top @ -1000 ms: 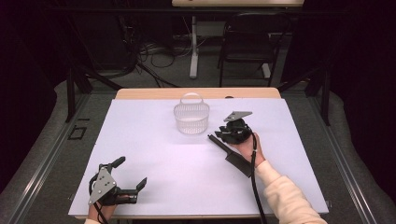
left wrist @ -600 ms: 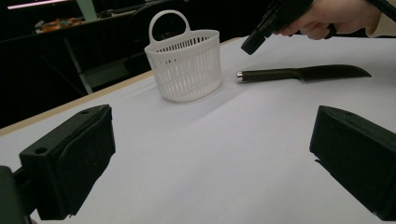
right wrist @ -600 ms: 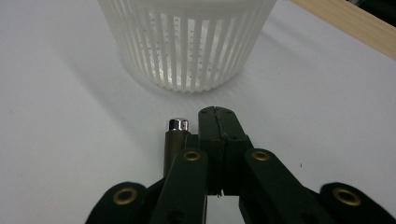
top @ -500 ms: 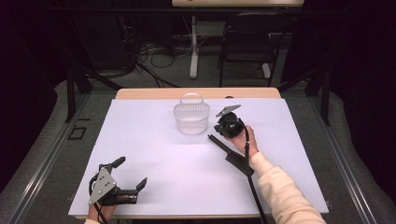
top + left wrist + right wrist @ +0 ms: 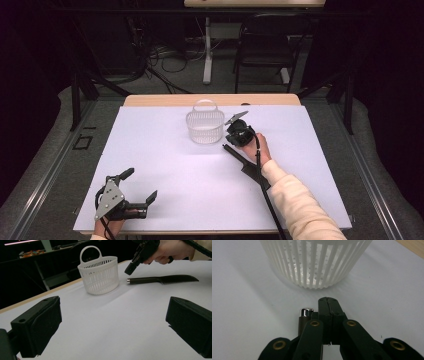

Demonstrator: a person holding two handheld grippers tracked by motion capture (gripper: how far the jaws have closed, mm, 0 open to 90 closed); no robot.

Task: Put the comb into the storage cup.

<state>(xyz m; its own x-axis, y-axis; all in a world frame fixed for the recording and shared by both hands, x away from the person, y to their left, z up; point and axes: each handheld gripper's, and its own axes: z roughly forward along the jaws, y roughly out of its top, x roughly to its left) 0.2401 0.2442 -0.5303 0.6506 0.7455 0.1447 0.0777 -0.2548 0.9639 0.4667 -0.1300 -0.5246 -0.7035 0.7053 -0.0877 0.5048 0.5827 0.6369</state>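
A white slatted basket (image 5: 205, 126) with a loop handle stands upright at the table's far middle; it is also in the left gripper view (image 5: 98, 275) and close up in the right gripper view (image 5: 317, 262). A black knife (image 5: 246, 165) lies flat to its right, its silver-capped handle end (image 5: 306, 312) toward the basket. My right gripper (image 5: 230, 140) hovers just over that handle end, jaws shut together with nothing between them (image 5: 327, 301). My left gripper (image 5: 138, 186) rests at the near left corner, jaws wide open and empty (image 5: 112, 322).
White sheet (image 5: 165, 165) covers the table, with a wooden strip (image 5: 150, 100) along the far edge. The right gripper's cable (image 5: 267, 200) trails along the forearm. Beyond the table are a chair (image 5: 265, 45) and floor cables.
My right gripper has shifted a little left, toward the basket and the knife's handle end. The left gripper, basket and knife have stayed put.
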